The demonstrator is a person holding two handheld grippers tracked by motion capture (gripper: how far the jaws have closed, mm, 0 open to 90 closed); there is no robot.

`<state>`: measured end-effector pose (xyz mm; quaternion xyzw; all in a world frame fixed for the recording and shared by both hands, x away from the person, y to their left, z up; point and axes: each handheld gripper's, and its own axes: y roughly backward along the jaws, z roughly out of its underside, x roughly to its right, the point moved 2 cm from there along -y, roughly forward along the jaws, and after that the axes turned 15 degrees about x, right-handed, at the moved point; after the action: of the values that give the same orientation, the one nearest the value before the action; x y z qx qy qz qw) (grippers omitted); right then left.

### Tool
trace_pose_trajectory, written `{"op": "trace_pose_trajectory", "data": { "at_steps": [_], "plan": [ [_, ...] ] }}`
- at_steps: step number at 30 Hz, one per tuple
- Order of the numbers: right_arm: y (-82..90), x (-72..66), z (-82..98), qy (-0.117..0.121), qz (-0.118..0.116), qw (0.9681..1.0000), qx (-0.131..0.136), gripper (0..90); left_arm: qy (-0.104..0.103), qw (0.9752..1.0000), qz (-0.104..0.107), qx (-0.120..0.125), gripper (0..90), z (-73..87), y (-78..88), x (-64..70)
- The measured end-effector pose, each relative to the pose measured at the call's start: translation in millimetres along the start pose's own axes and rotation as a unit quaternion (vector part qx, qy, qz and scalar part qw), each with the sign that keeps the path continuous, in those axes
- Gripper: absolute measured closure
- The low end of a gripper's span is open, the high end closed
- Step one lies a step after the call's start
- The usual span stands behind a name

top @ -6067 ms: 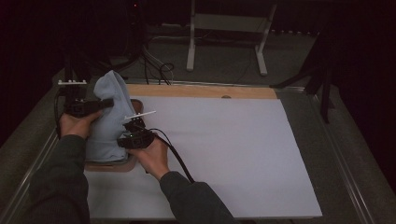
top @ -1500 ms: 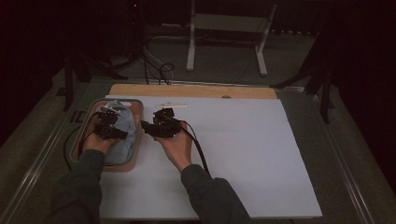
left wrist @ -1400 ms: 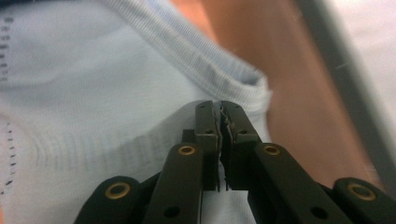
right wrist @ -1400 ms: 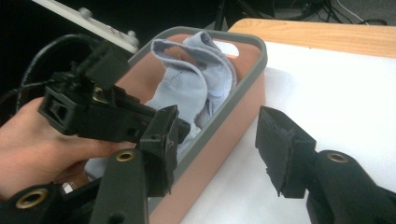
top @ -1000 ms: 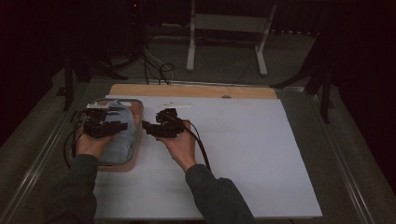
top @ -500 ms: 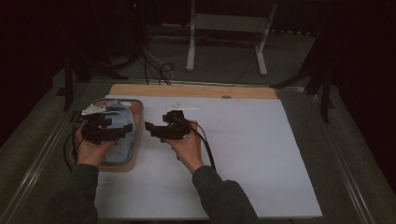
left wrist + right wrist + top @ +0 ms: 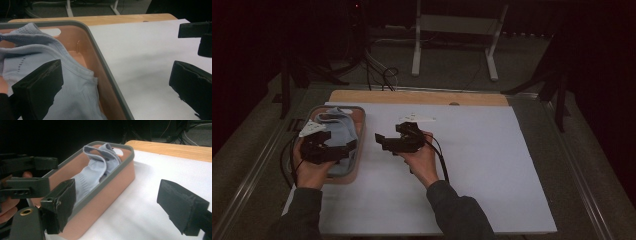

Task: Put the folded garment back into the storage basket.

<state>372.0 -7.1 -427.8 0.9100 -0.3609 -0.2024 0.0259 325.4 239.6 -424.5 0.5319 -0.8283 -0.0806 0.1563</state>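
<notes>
A light blue garment (image 7: 338,131) lies bunched in a salmon tray with a grey rim (image 7: 363,125) at the table's left. My left gripper (image 7: 346,149) hovers over the tray's near end, open. Its jaws have just been opening, and nothing is pinched between them. In the left gripper view the garment (image 7: 37,57) lies under the left jaw and the tray rim (image 7: 100,55) runs between the jaws. My right gripper (image 7: 381,141) is over the white sheet just right of the tray and points at it. It is open; its jaws have just been opening and hold nothing.
A white sheet (image 7: 492,160) covers most of the table, with a wooden strip (image 7: 422,97) along its far edge. Metal rails (image 7: 257,165) run down both sides. A stand's legs (image 7: 452,50) and cables lie on the floor behind.
Both grippers have opened and drawn back from the garment toward the person, the right one also shifting right. The garment, held up several seconds ago, now rests in the tray.
</notes>
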Motion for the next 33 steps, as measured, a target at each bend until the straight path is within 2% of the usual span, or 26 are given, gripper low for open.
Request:
{"op": "trace_pose_trajectory", "data": {
  "at_steps": [5, 13, 25, 33],
  "plan": [
    [5.4, 3.4, 0.6, 0.002, 0.003, 1.0000, 0.003, 15.1, -0.007, 1.0000, -0.001, 0.005, 0.6, 6.1, 4.0, 3.0],
    [17.9, 7.3, 2.3, 0.024, 0.004, 0.9997, 0.006, 14.2, -0.022, 0.9996, 0.010, 0.012, 0.6, 15.7, 10.4, 11.0],
    [31.9, 14.3, 2.5, 0.034, 0.010, 0.9993, 0.012, 14.1, -0.019, 0.9996, 0.014, 0.017, 0.6, 22.1, 11.8, 13.3],
    [52.6, 21.9, 2.7, 0.048, 0.015, 0.9985, 0.020, 13.6, -0.018, 0.9994, 0.018, 0.023, 0.6, 25.3, 16.0, 16.1]
  ]
}}
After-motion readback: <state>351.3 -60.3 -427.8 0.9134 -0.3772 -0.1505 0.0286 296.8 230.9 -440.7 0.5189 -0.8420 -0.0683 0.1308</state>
